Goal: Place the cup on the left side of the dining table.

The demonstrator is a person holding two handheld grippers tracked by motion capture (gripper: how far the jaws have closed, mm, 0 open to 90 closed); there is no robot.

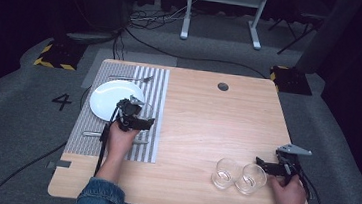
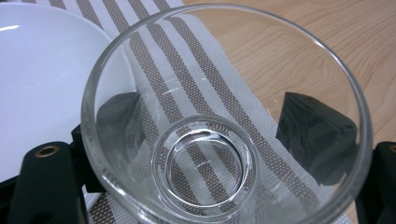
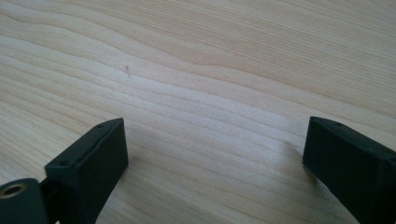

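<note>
Wooden table (image 1: 203,114): left hand-held gripper (image 1: 140,114) clamps glass (image 2: 224,116); right hand-held gripper (image 1: 263,163) agape.

A light wooden table (image 1: 207,124) stands on grey carpet, with a round dark hole (image 1: 223,86) near its far edge. Its left side is covered by a striped grey-and-white placemat (image 1: 156,87) — on it lie a white plate (image 1: 106,100), a fork (image 1: 130,79) beyond the plate and a knife (image 1: 90,134) nearer the person. Two clear glasses (image 1: 239,176) stand side by side — touching — on bare wood near the front right.
</note>
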